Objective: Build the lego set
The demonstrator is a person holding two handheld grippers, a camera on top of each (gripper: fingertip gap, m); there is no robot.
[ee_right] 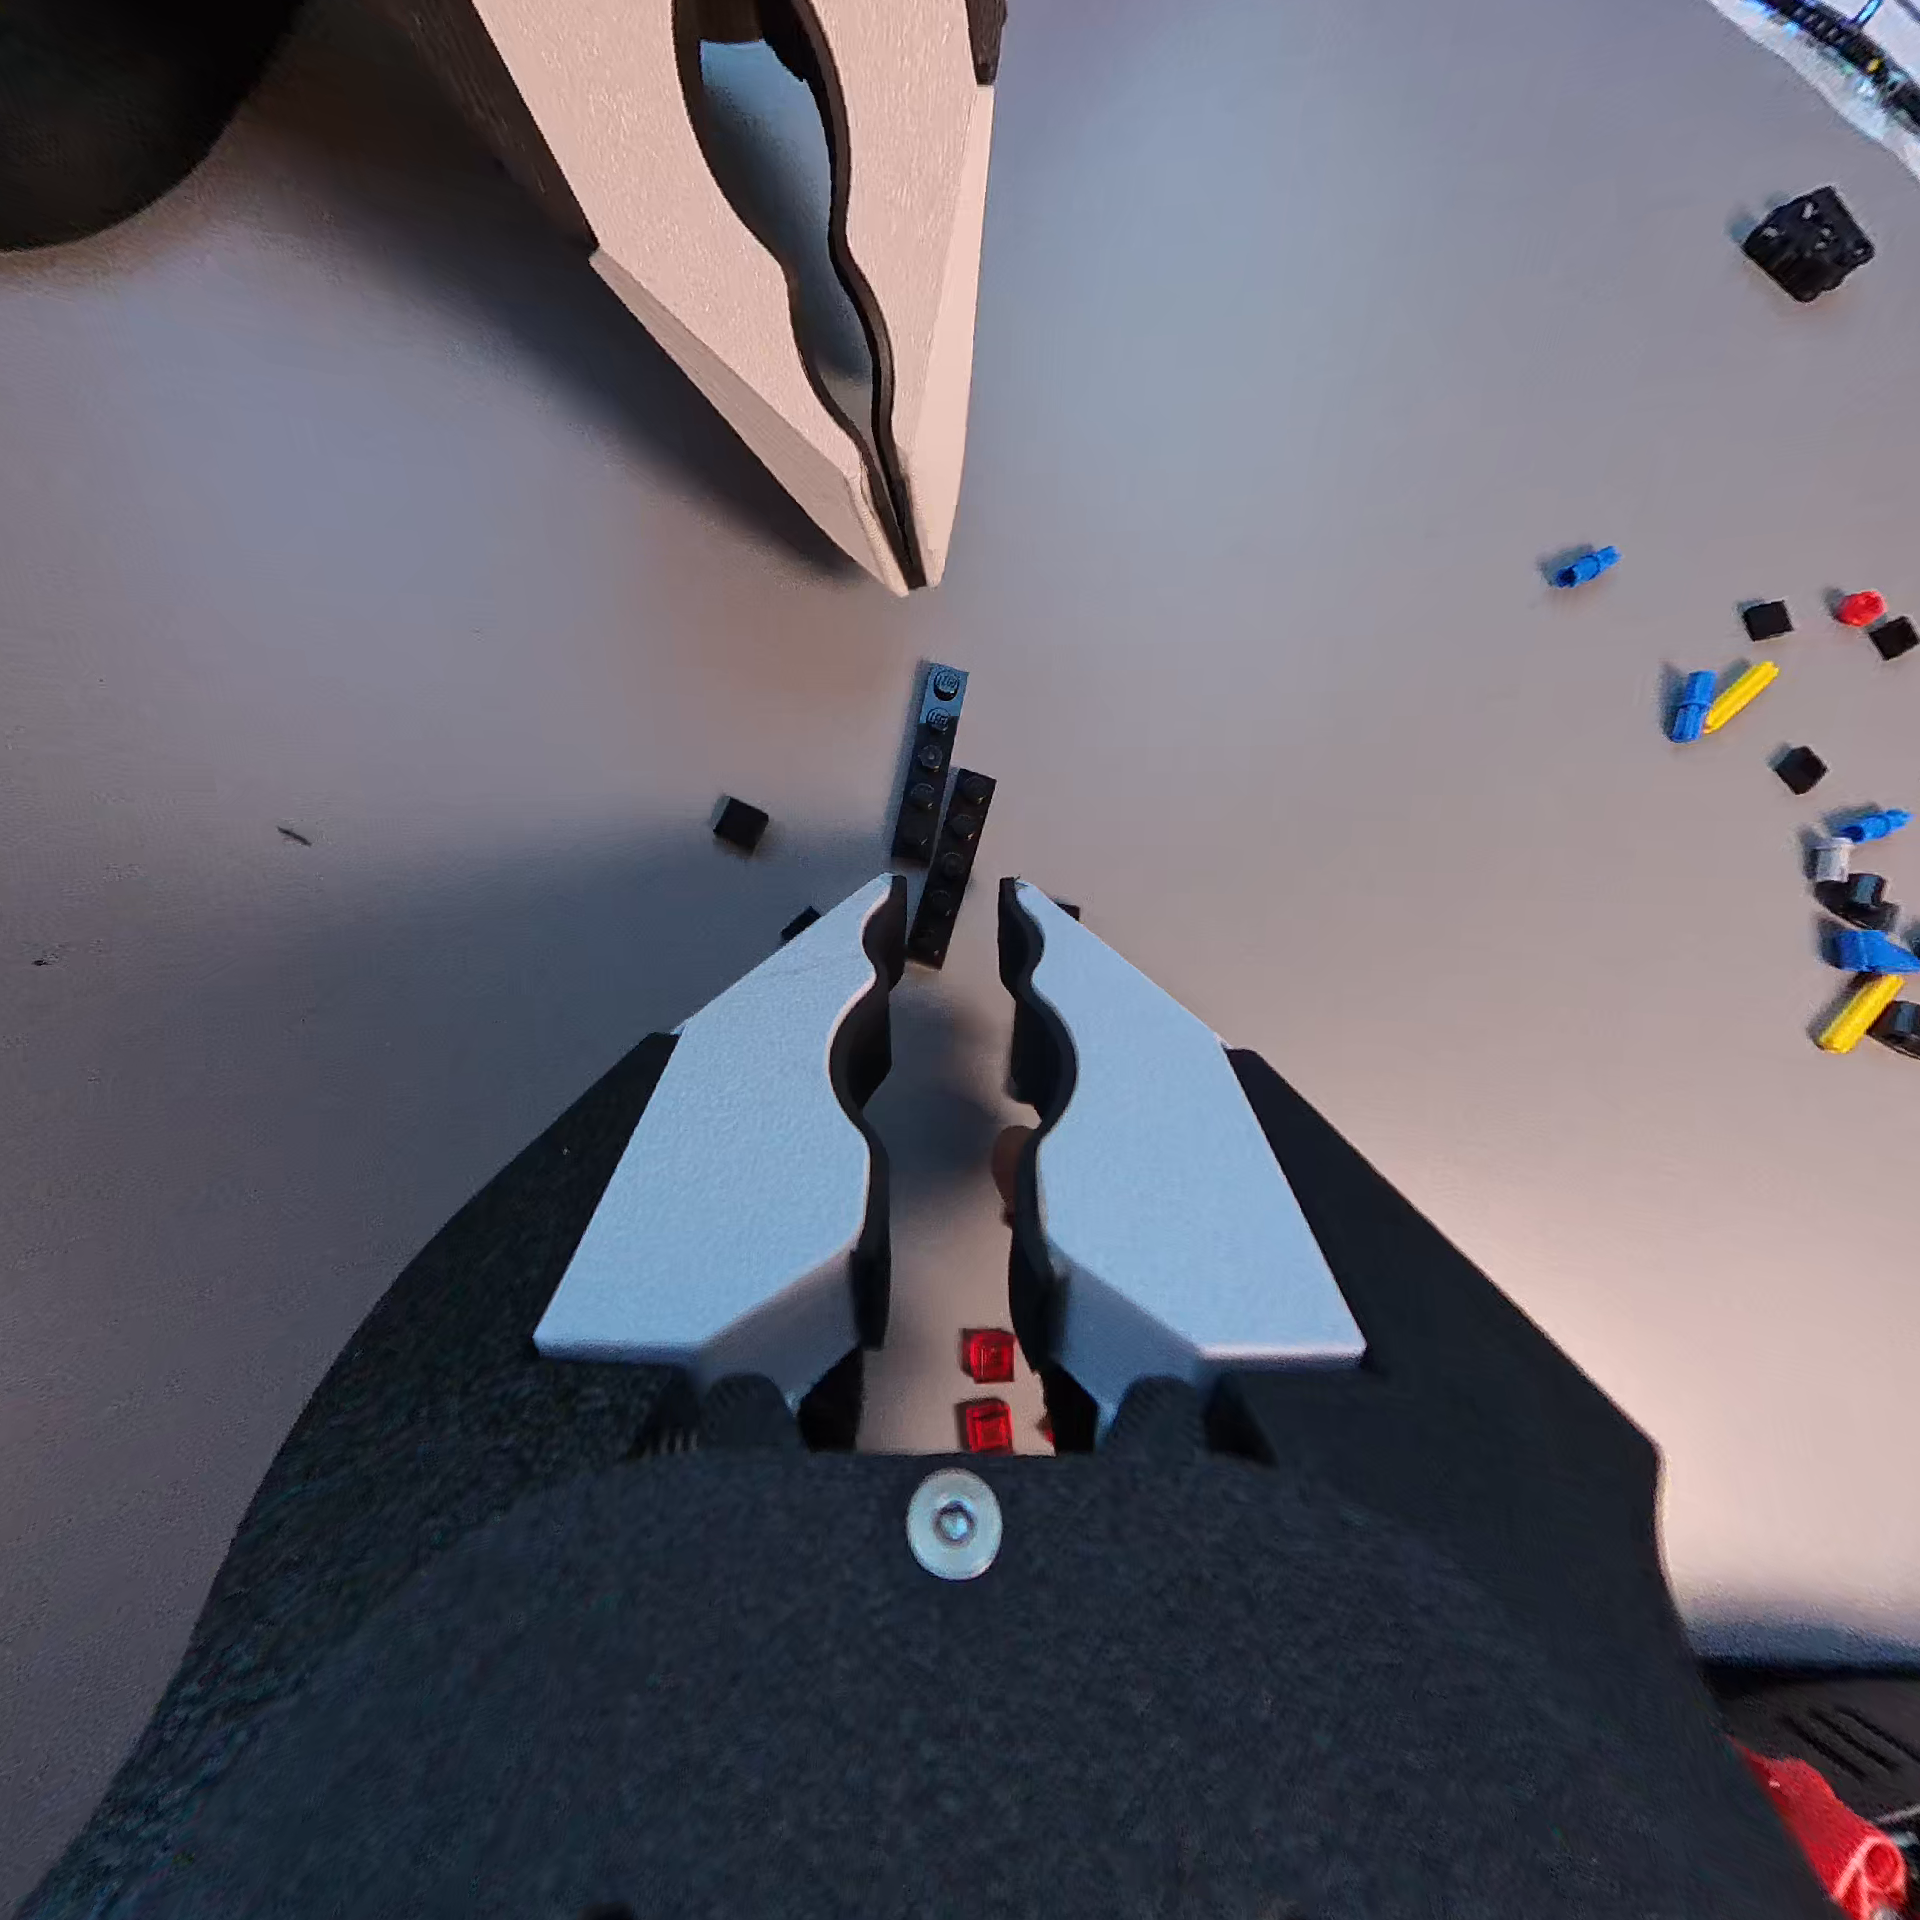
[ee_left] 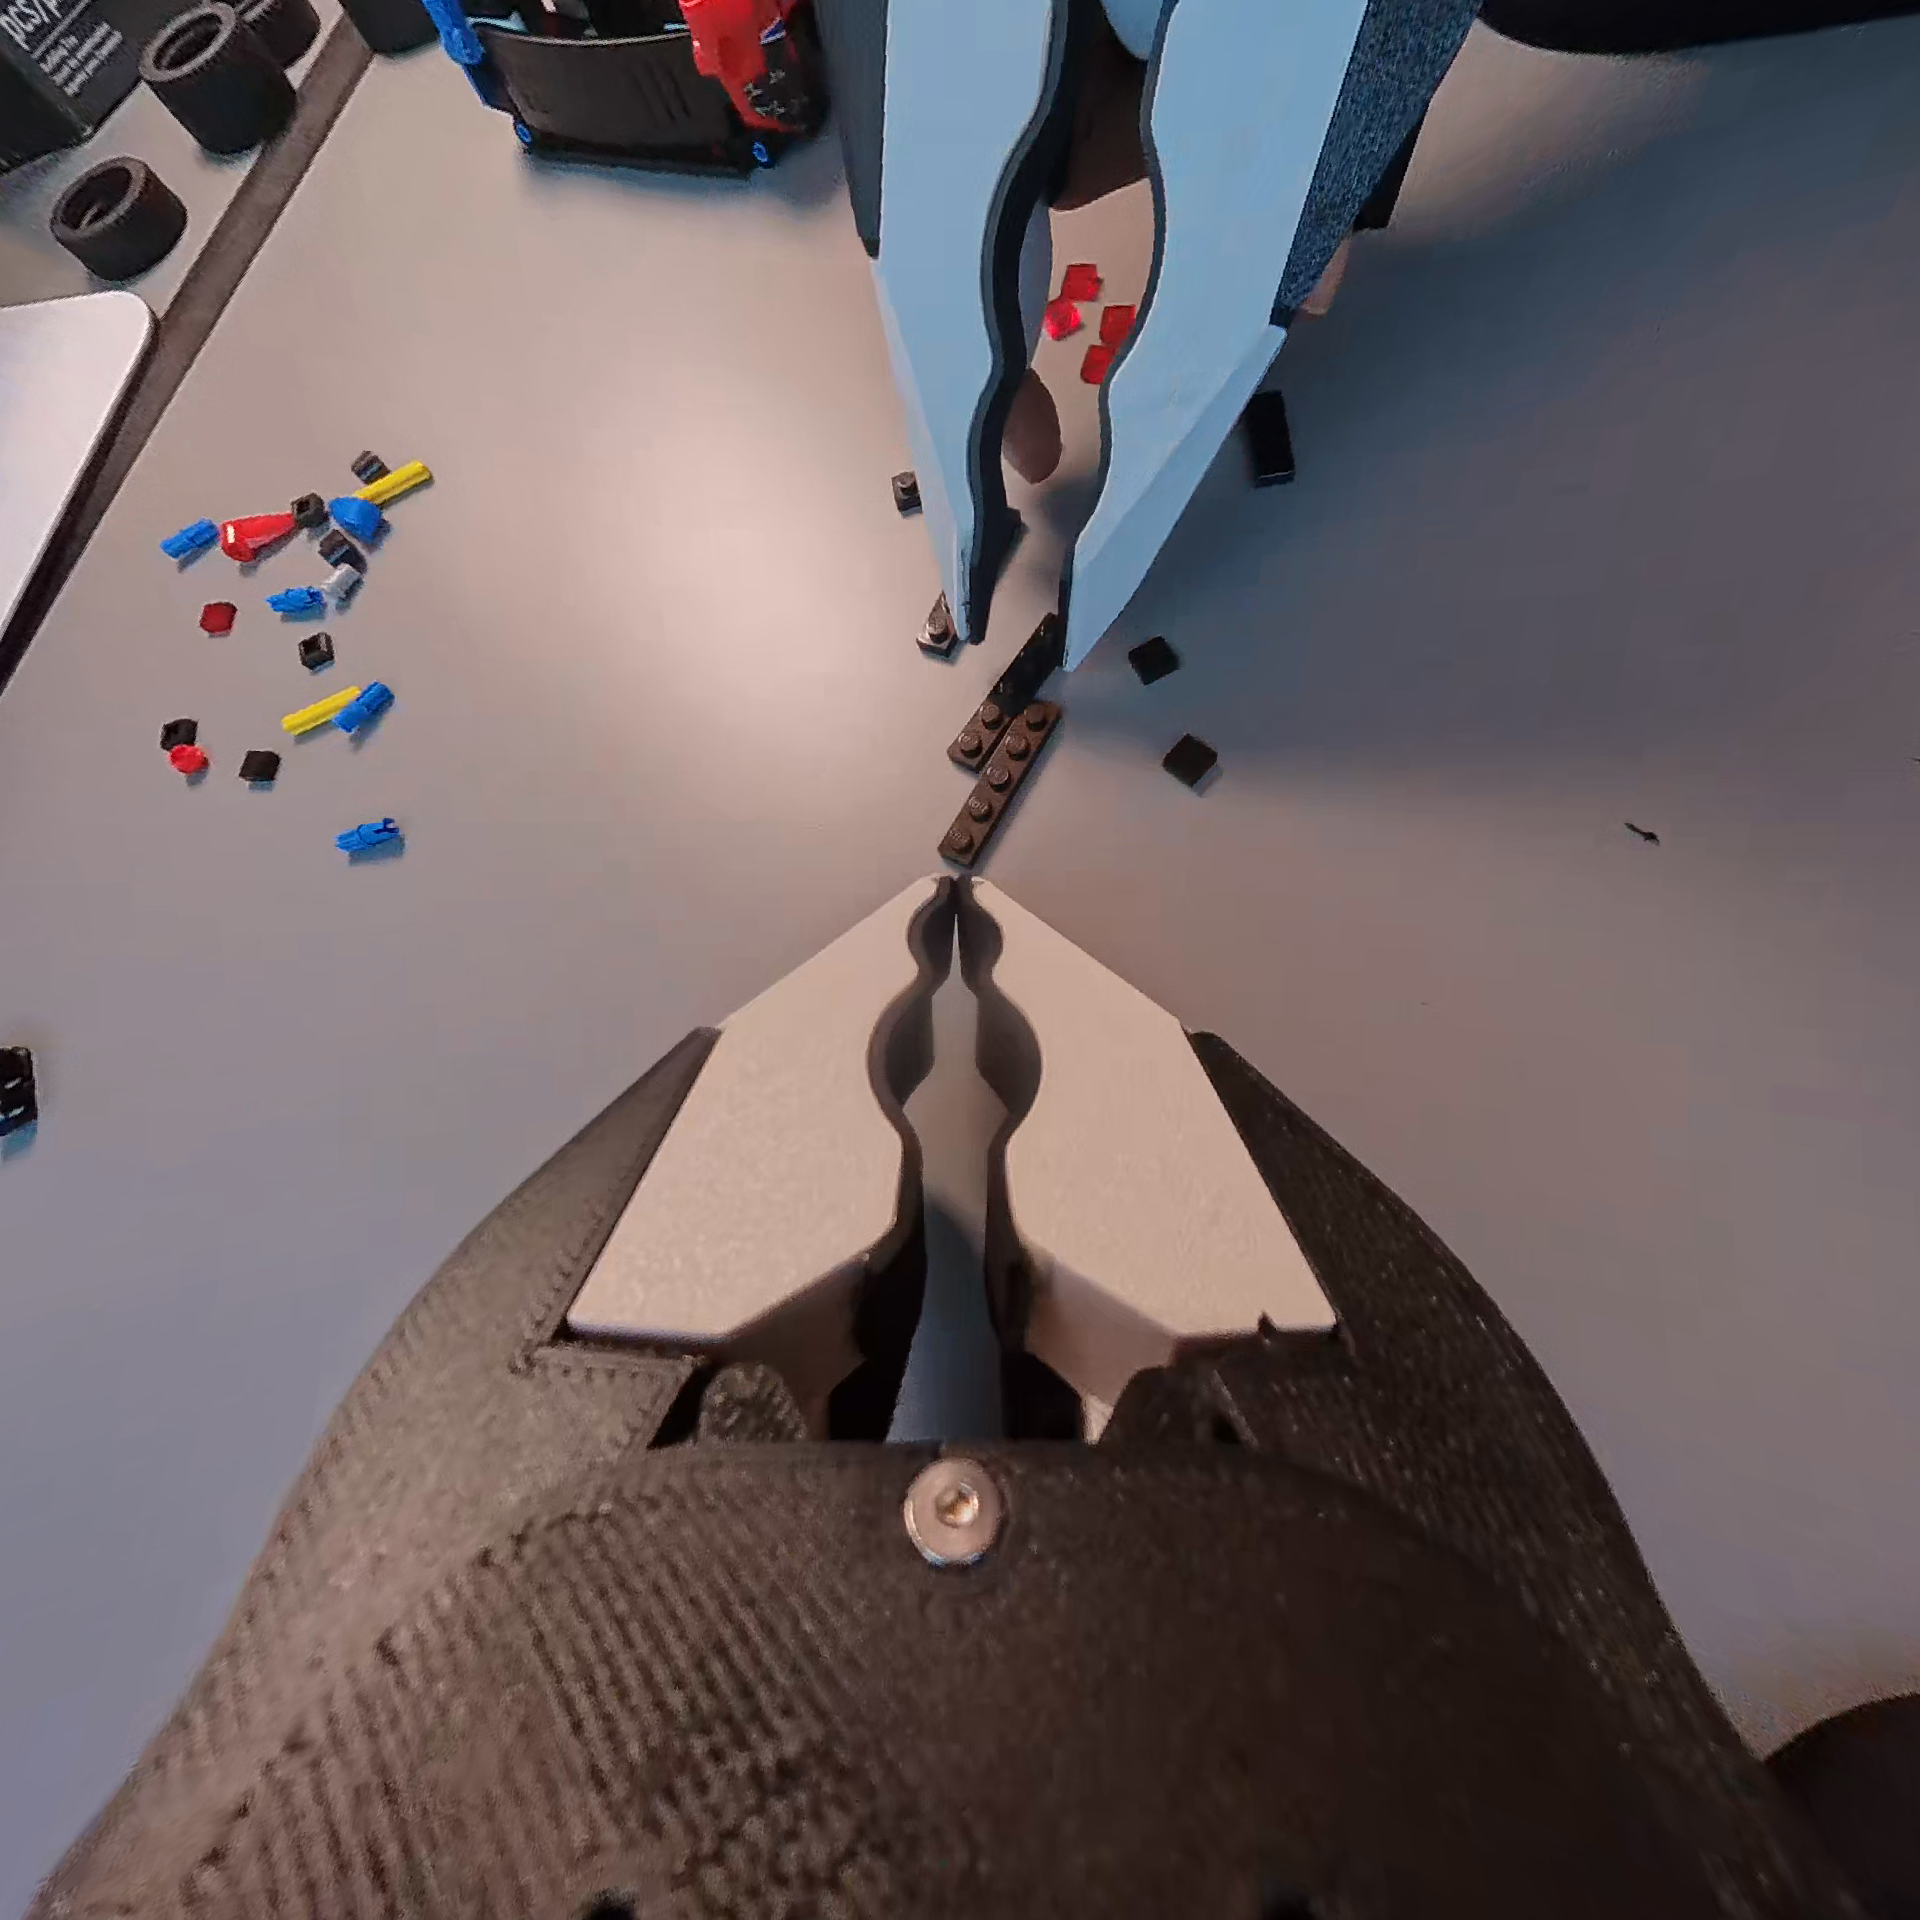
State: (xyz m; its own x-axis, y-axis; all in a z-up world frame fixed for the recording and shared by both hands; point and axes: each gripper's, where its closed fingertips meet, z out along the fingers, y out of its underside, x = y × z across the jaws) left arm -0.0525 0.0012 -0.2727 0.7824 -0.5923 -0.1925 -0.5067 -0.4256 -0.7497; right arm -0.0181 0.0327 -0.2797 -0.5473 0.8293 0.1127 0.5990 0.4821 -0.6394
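Observation:
Two black studded plates lie side by side on the grey table (ee_left: 520, 1039). The nearer plate (ee_left: 997, 784) ends just ahead of my left gripper (ee_left: 956, 883), which is shut with nothing between its fingertips. It also shows in the right wrist view (ee_right: 914, 577), shut, just beyond that plate (ee_right: 928, 769). The other plate (ee_right: 954, 862) lies flat between the fingers of my right gripper (ee_right: 948, 885), close to the left finger (ee_right: 878, 914), with a clear gap to the right one. The right gripper is open. In the left wrist view its blue fingers (ee_left: 971, 613) straddle that plate (ee_left: 1023, 670).
Small black tiles (ee_left: 1190, 764) lie right of the plates, and red clear tiles (ee_left: 1086, 322) behind the right gripper. Loose blue, red, yellow and black pieces (ee_left: 301, 603) lie at the left. A part-built model (ee_left: 644, 94) and black tyres (ee_left: 213, 94) stand at the back. My right fingertips sit around 6 centimeters from my left ones.

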